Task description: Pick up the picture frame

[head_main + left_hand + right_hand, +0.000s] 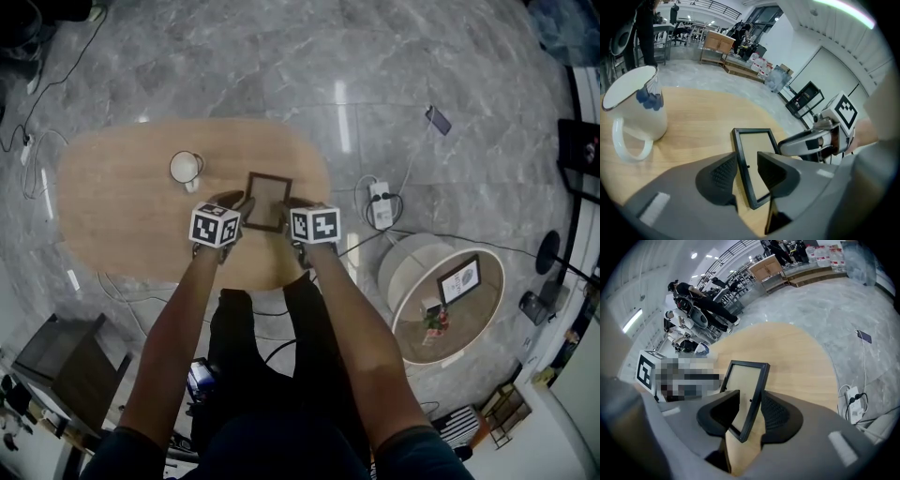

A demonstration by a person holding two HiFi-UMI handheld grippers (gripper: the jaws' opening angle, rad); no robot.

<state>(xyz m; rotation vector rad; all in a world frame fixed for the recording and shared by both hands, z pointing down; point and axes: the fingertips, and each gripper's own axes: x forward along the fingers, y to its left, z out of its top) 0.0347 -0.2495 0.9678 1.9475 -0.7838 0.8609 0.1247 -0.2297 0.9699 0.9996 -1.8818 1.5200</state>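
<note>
A black-rimmed picture frame (267,200) with a pale pane lies near the front edge of the oval wooden table (122,216). My left gripper (236,204) is at its left side and my right gripper (293,210) at its right. In the left gripper view the frame's (757,150) left rail sits between the open jaws of the left gripper (746,171), close to the left pad, with a gap to the other pad. In the right gripper view the frame's (743,380) right rail lies between the jaws of the right gripper (750,413), with a clear gap on its left.
A white mug (186,169) stands on the table left of the frame, large in the left gripper view (635,108). On the floor to the right are a power strip (382,206), a phone (437,119) and a round low table (487,309). A dark stool (56,361) is at the lower left.
</note>
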